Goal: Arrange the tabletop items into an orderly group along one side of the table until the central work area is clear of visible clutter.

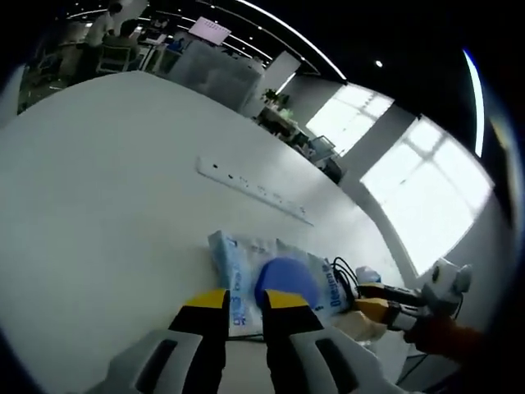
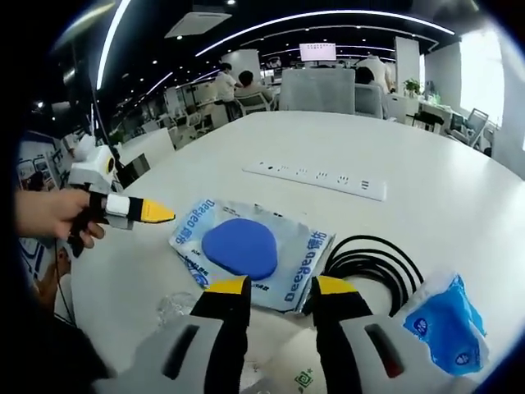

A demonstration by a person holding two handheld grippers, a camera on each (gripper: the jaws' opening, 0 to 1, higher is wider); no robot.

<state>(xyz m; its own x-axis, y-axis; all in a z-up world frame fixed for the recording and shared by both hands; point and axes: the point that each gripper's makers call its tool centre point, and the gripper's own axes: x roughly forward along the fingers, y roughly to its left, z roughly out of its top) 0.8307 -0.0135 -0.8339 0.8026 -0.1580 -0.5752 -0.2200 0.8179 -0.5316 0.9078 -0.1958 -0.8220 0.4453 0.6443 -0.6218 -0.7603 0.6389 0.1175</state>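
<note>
A white and blue wipes packet (image 2: 291,271) with a round blue lid (image 2: 240,246) lies flat on the white table (image 2: 459,197). My right gripper (image 2: 280,295) hovers over the packet's near edge, open, with nothing between its jaws. Beside it lie a coiled black cable (image 2: 373,263) and a small blue pouch (image 2: 443,320). My left gripper (image 1: 246,305) stands over the packet (image 1: 238,263) from the other side, its jaws a narrow gap apart and empty. It comes into the right gripper view (image 2: 160,213) held in a hand, left of the packet and clear of it.
A long white power strip (image 2: 320,176) (image 1: 254,190) lies farther in on the table. A crumpled clear wrapper (image 2: 176,308) and a white package (image 2: 287,369) sit under my right gripper. The right gripper (image 1: 365,300) shows beside the cable (image 1: 344,275). Chairs and people are beyond the table.
</note>
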